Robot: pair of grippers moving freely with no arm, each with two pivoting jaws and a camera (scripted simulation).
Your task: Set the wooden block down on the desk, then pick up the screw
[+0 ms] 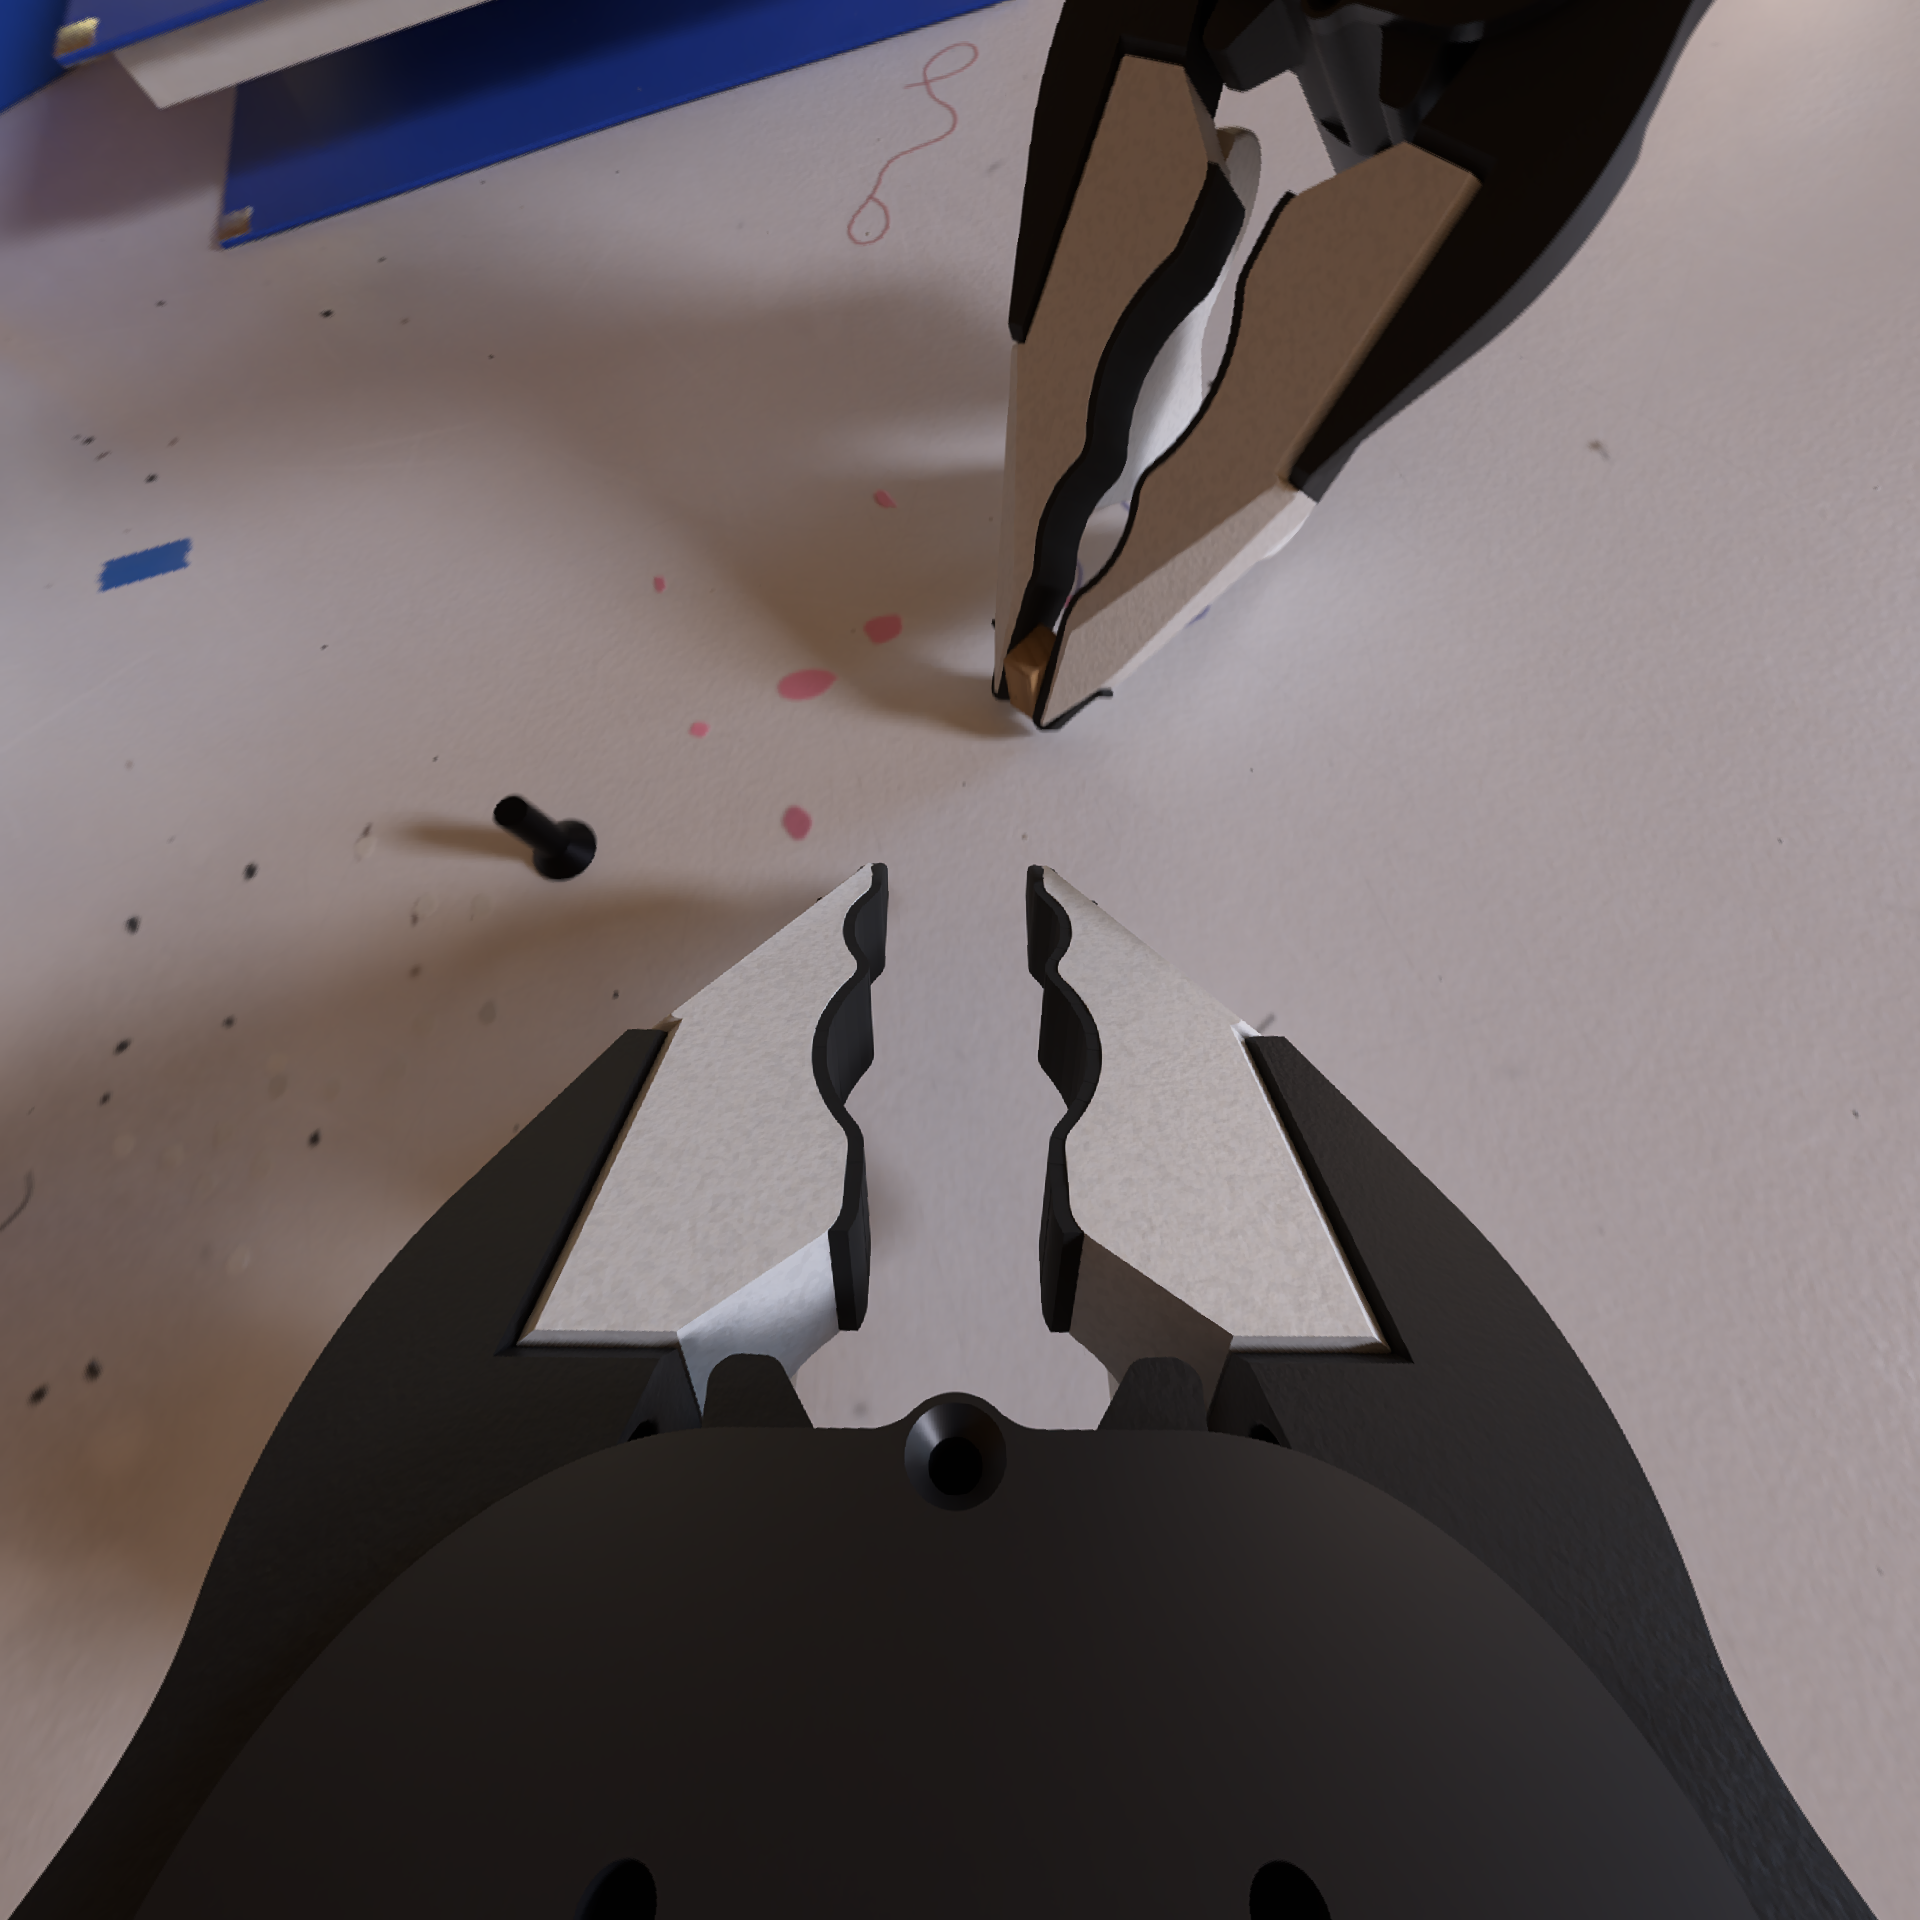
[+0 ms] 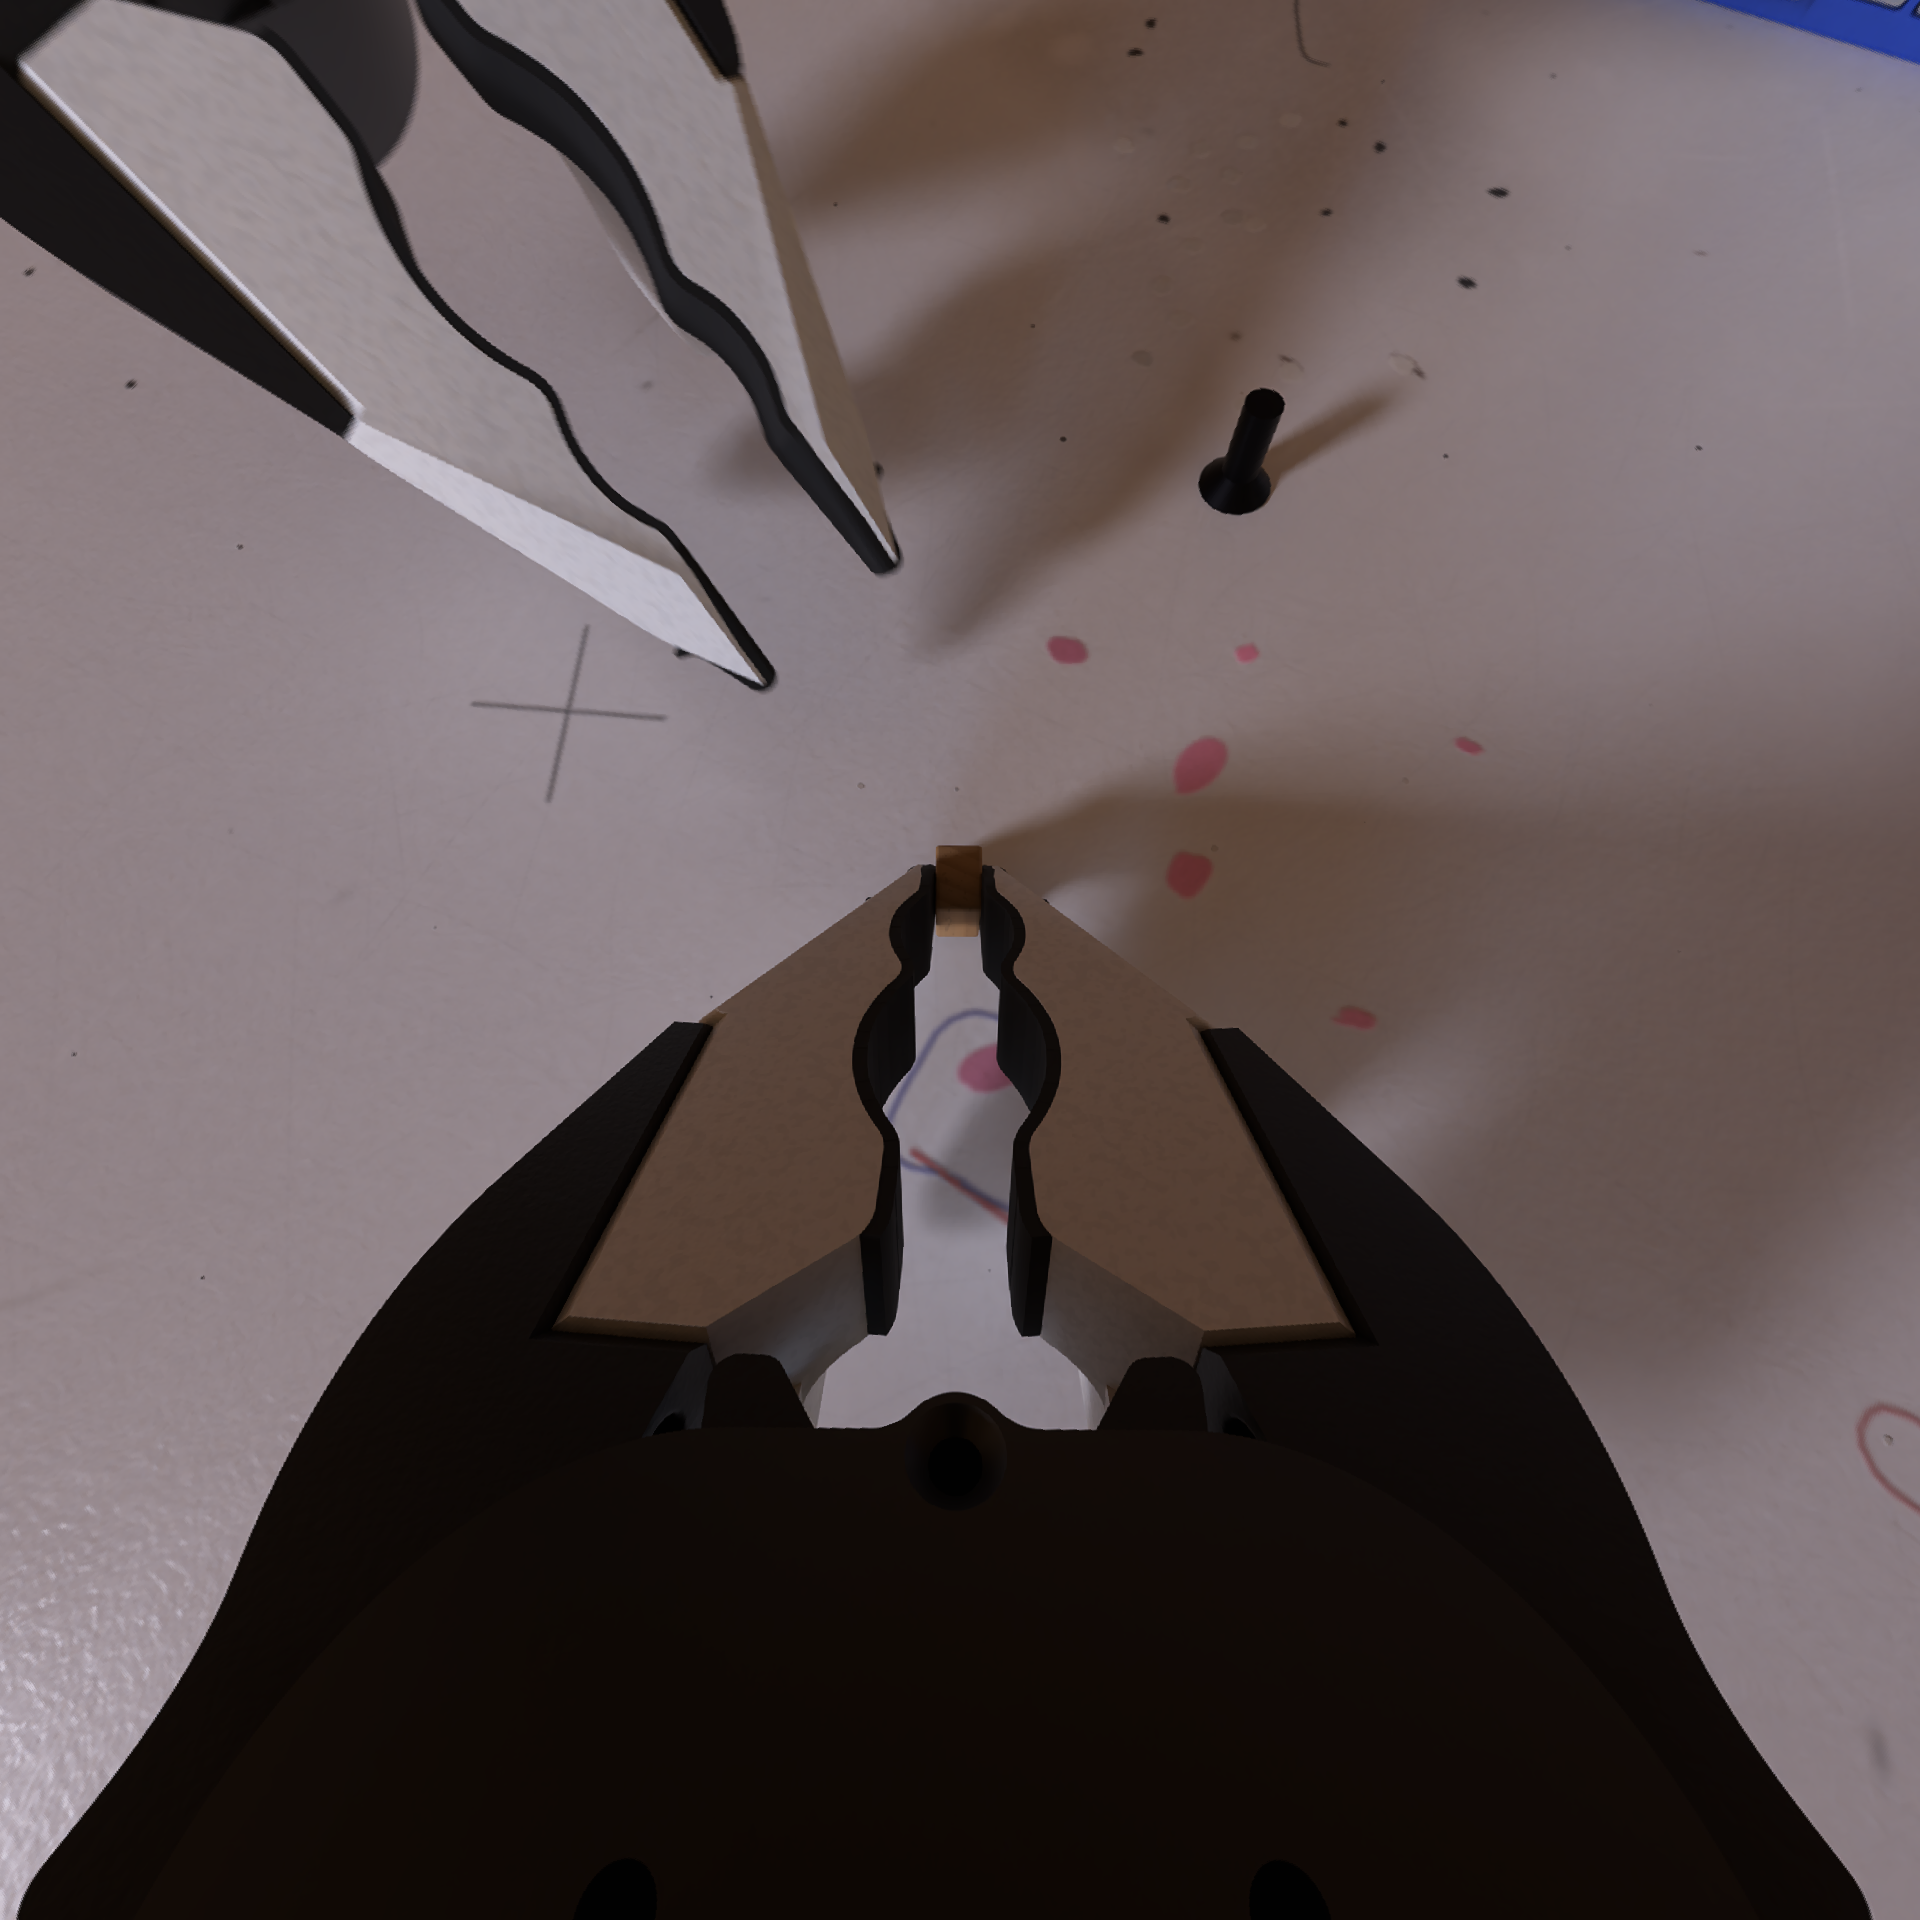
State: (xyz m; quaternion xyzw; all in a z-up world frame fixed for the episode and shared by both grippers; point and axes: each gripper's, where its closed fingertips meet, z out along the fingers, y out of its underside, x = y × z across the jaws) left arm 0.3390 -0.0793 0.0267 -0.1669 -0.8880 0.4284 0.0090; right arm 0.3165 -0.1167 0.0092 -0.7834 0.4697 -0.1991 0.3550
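My right gripper [image 2: 956,883] is shut on a small wooden block [image 2: 957,891] held at its fingertips, low over the white desk [image 2: 312,987]. In the left wrist view the right gripper [image 1: 1034,686] stands tip-down with the wooden block [image 1: 1029,670] at or just above the desk. A black screw [image 1: 549,836] lies on its side on the desk, left of my left gripper [image 1: 956,878], which is open and empty. In the right wrist view the screw [image 2: 1242,457] lies ahead to the right, and the left gripper [image 2: 826,623] hangs at upper left.
Blue sheets with paper [image 1: 468,114] lie at the far left edge. A blue tape strip [image 1: 145,564], pink spots [image 1: 805,684], black specks and a red scribble [image 1: 914,145] mark the desk. A pencil cross [image 2: 566,713] is drawn beside the left gripper.
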